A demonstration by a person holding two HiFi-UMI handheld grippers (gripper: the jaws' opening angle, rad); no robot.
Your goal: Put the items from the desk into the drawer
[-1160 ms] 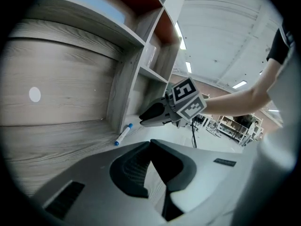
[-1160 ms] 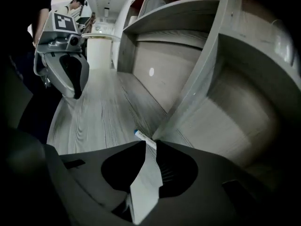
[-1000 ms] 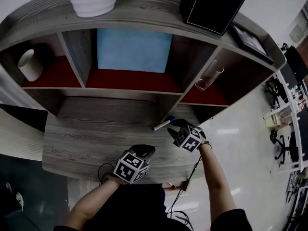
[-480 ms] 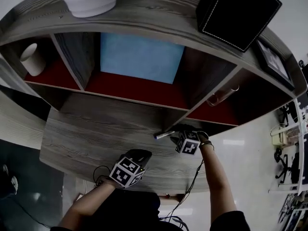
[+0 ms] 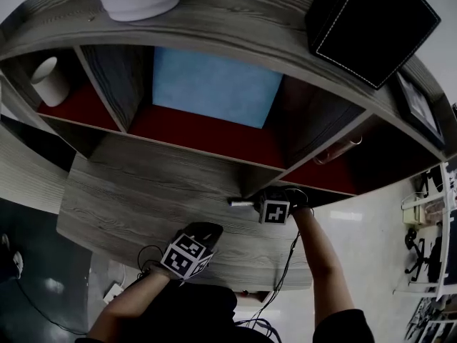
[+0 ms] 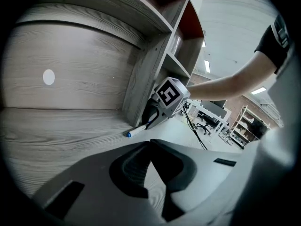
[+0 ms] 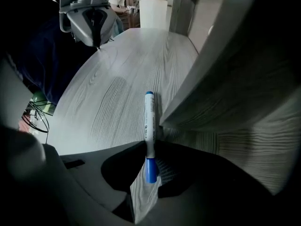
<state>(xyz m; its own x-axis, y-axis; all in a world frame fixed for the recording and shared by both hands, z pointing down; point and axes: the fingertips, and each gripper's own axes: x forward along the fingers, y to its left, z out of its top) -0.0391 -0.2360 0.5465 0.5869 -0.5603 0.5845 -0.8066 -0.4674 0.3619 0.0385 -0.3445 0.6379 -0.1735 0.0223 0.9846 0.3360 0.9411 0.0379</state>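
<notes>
- R gripper (image 5: 255,201) points straight down at the grey wood-grain desk top (image 5: 136,199). It's lower centre-right in the head view, hard by the foot of the grey shelf upright (image 5: 265,164).
- Its jaws have just been closing & now pinch the white marker pen w/ blue ends (image 7: 149,121) close to the near blue end.
- Pen lies flat on the desk, barrel running up the frame in the right gripper view, just beside the upright.
- L gripper (image 5: 208,229) hovers low at bottom centre of the head view, tips together, nothing in them.
- Step in hand, I'd say: secure the pen, then lift.
- To do it well: grip is off-centre, so lift straight up & slow, and watch the far end for droop. Clear the upright before swinging away.
- No drawer in any view, so prob. L's job to open it.
</notes>
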